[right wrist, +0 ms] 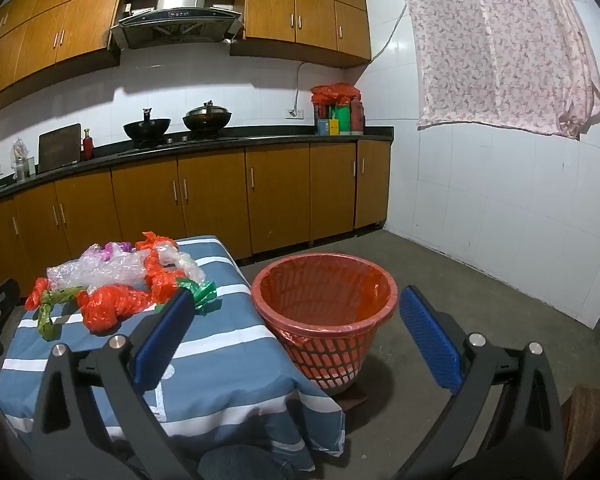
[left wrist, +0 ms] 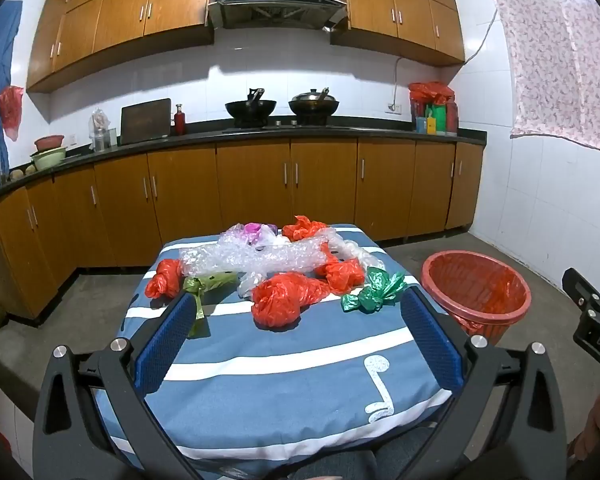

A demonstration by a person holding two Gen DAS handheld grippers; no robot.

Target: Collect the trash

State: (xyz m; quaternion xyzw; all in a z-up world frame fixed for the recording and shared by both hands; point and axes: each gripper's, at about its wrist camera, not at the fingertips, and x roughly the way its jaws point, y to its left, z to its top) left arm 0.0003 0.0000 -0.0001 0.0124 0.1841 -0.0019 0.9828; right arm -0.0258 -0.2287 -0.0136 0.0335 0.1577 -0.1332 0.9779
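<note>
Trash is seen heaped toward the far half of a small table (left wrist: 284,376) draped in a blue cloth with white stripes. Crumpled bubble wrap (left wrist: 256,258) is spread across the middle of the heap, with a pink-purple scrap (left wrist: 254,231) and a red scrap (left wrist: 302,227) lying behind it. A knotted red bag (left wrist: 282,298) is set nearest the camera, flanked by a smaller red bag (left wrist: 165,279) at the left edge and another red bag (left wrist: 342,274) to the right. An olive-green bag (left wrist: 204,286) is laid between the left red bag and the front one; a bright green bag (left wrist: 374,290) is placed at the right end of the heap, near the cloth's edge.

Left gripper (left wrist: 296,304) is held above the near part of the table, jaws spread wide, nothing held between the blue pads; the front red bag is framed between them but not touched.

Right gripper (right wrist: 296,300) is likewise spread wide and is holding nothing. It is aimed at a red lattice basket (right wrist: 324,344) lined with a red plastic bag, stood on the concrete floor just beside the table's right side. No trash is seen in the visible part of the liner.

Kitchen counter (left wrist: 260,130) with two woks is noted along the back wall
</note>
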